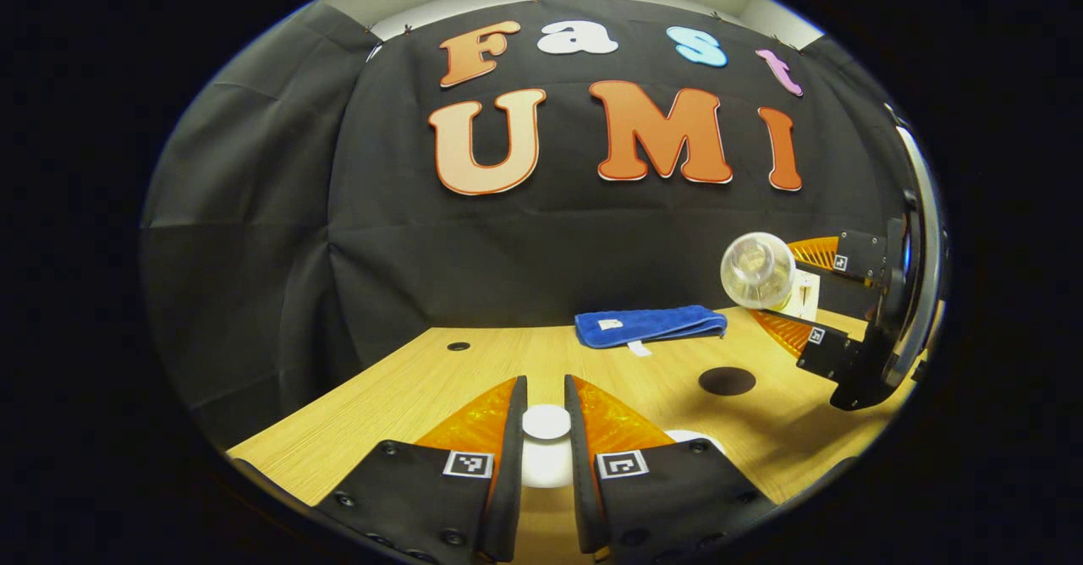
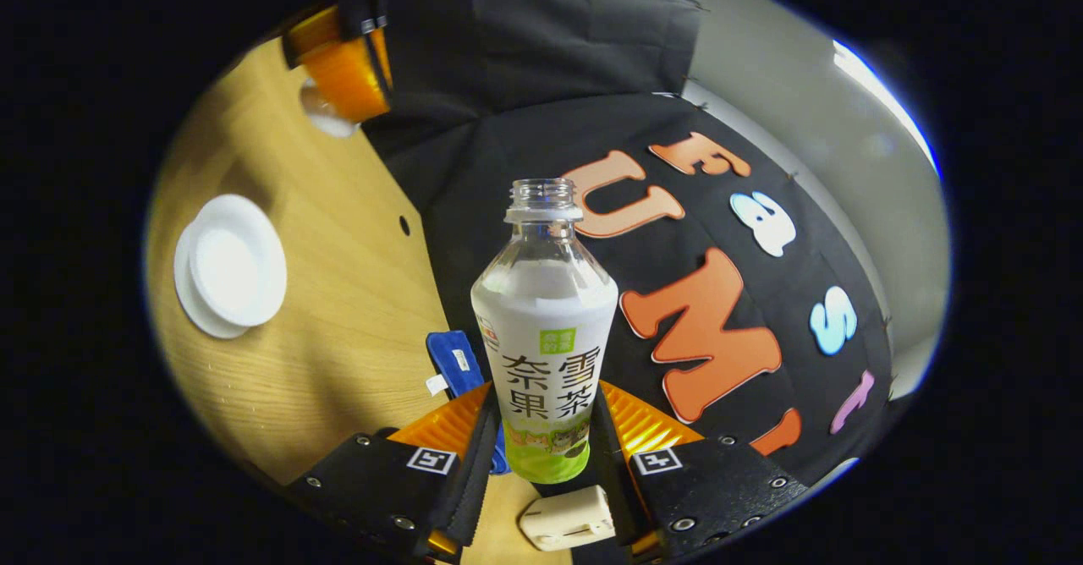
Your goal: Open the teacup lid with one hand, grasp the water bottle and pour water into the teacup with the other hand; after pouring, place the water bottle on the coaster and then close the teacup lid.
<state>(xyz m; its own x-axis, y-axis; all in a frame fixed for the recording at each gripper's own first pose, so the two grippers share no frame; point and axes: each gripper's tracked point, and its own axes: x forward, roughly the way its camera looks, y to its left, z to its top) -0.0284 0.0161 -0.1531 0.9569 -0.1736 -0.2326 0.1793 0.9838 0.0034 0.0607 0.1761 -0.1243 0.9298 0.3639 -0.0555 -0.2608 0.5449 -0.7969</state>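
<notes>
Your right gripper [image 2: 541, 463] has its two fingers pressed against the lower body of the water bottle [image 2: 546, 337], one on each side. The bottle's long axis runs from the jaws toward 12 o'clock in the right gripper view, cap off, mouth open. The table [image 2: 338, 294] stands almost on edge in that view, so the bottle appears to be tipped well over. In the left gripper view the same bottle shows end-on at 3 o'clock, its round end facing your left camera; which end it is I cannot tell.

Your left gripper [image 1: 546, 438] is nearly closed on the small white knob of the teacup lid [image 1: 546, 423], both fingers touching it. Whether the lid is lifted clear cannot be told; the fingers hide what lies under it.

In the right gripper view the teacup [image 2: 237, 260] sits at 9 o'clock from the bottle, well apart from its mouth, which points at the wall rather than the cup. Probably the next move turns on bringing the mouth round over that white rim.

The dark round coaster [image 1: 727, 381] lies on the table near the folded blue towel [image 1: 650, 326]. Water level in the bottle is hard to make out.
</notes>
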